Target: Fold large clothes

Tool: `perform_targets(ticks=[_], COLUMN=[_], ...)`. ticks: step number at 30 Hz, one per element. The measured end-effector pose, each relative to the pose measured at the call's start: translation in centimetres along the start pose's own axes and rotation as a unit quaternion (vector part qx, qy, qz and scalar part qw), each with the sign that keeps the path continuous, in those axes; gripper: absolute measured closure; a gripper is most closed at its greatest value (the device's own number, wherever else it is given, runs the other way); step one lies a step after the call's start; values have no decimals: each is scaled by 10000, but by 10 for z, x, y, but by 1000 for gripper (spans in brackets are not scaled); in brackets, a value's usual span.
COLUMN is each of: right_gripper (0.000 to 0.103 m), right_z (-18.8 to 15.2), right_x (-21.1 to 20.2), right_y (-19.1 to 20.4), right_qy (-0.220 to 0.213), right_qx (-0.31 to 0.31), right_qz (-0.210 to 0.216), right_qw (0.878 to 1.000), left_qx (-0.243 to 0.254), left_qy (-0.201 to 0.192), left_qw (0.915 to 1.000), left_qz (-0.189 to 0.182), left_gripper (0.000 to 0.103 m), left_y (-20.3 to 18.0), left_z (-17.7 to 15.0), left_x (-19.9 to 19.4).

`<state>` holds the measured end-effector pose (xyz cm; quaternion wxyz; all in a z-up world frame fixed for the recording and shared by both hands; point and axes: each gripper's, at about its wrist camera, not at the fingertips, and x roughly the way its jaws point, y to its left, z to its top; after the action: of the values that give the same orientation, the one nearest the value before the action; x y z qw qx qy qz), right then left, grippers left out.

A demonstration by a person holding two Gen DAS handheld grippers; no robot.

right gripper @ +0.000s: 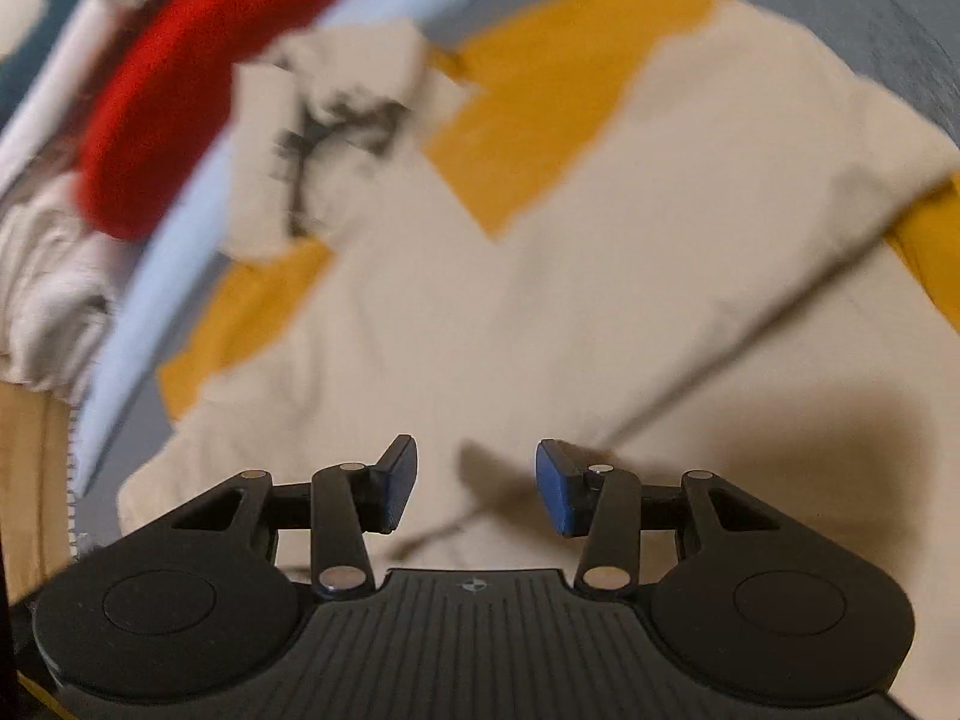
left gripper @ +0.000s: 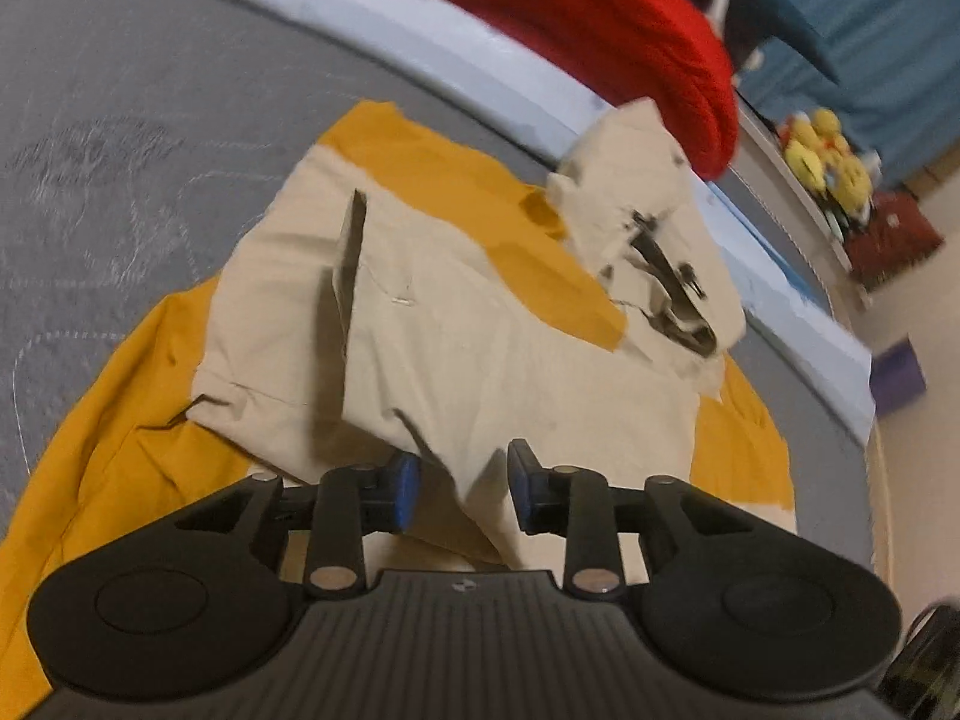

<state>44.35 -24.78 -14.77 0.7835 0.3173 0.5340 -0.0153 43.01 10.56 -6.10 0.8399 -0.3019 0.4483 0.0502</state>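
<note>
Here, both the left gripper and right gripper apart, empty, above the beige garment; no legible writing.

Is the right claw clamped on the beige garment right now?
No: the right claw stands open above the beige garment, with a clear gap and no fabric pinched between its pads.

Beige garment, partly folded, lying on a mustard-yellow cloth spread over a grey quilted surface. Left gripper above the garment's near edge, jaws parted, pads clear of fabric. Red textile beyond.
</note>
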Motion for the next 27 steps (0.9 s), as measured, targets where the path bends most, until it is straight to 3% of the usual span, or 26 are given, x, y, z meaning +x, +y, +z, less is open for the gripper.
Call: perform_targets(ticks=[3,6,8,9,10,11,13,15,18,20,23,27], right_gripper=[56,56,58,69,90,98,100,100,99,92,91,91], right_z=[-6,-9,-6,-6,-6,-4,-2,-1,-3,-6,-10,-12], right_x=[5,8,9,9,7,7,1,-4,-5,4,7,-6], right_y=[-7,-10,-10,-8,-9,-10,-13,-12,-8,-10,-9,8], right_qy=[178,239,189,133,66,-3,-167,-357,-467,-204,-41,-385], right_qx=[110,216,259,262,257,277,409,516,432,443,275,-343], right_qz=[-230,-242,-229,-226,-189,-149,28,151,31,-207,-640,-661], right_qw=[9995,9992,9992,9993,9995,9995,9990,9979,9980,9986,9976,9965], left_qx=[-321,-366,-267,-104,101,336,675,646,123,-188,-242,321], left_qy=[31,46,-41,-198,-378,-592,-929,-1033,-616,-295,-564,-1111], left_qw=[9994,9985,9994,9997,9992,9973,9917,9901,9978,9979,9927,9879], left_qz=[151,407,223,74,-97,-270,-582,-694,-207,540,1039,1031], left_gripper=[70,93,99,100,101,101,101,100,87,82,82,82], left_y=[14,24,27,22,17,10,-1,0,19,35,42,26], left_z=[5,10,13,17,20,23,26,26,26,27,31,34], left_x=[-1,4,-1,-6,-12,-20,-34,-37,-19,-5,-11,-25])
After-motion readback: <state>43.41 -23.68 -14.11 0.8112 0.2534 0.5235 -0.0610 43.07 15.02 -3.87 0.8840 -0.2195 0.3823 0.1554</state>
